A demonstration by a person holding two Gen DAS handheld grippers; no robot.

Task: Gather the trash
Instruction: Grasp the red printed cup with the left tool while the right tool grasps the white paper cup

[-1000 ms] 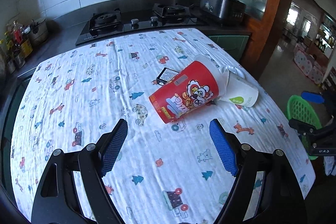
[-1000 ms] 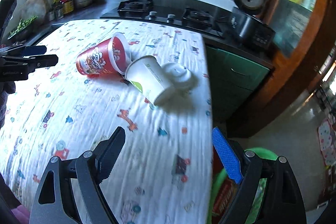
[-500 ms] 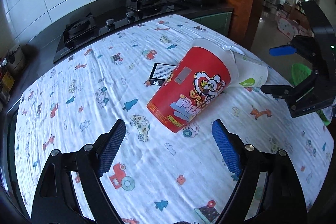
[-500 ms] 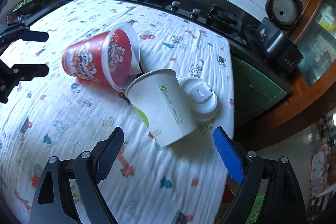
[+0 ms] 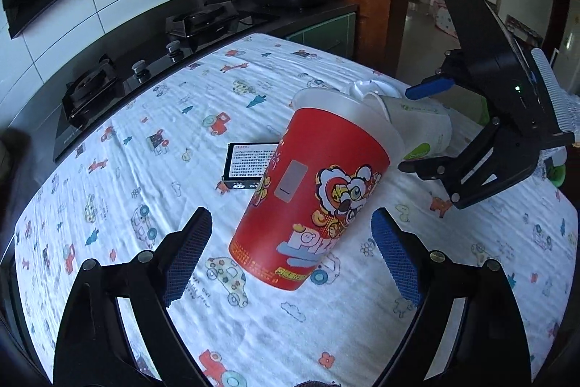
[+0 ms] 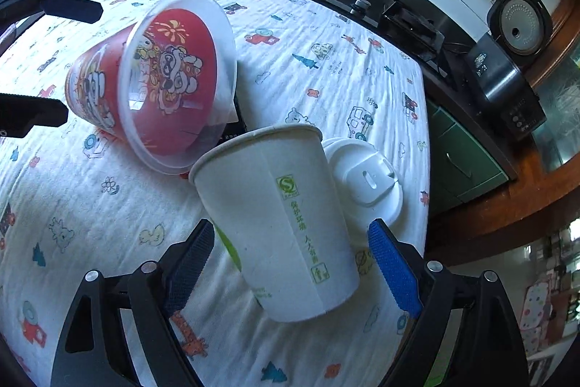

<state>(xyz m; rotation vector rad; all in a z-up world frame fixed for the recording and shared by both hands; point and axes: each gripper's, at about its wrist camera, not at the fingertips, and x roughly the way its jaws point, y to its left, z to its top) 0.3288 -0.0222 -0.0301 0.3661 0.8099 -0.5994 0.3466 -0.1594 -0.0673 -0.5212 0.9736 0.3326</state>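
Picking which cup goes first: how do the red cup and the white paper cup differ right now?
The red cup is printed with cartoon characters under a clear rim; the white paper cup is plain with green markings. The red one looks wider at the mouth. A black box lies beside the red cup, a white lid beside the white one. Both lie tipped on the tablecloth, mouths close together.

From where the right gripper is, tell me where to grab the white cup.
Probably the lower body of the white cup, near its closed base. It lies on its side, base toward the right gripper, so come along its length, one pad on each flank. Both flanks are clear; the lid lies farther off.
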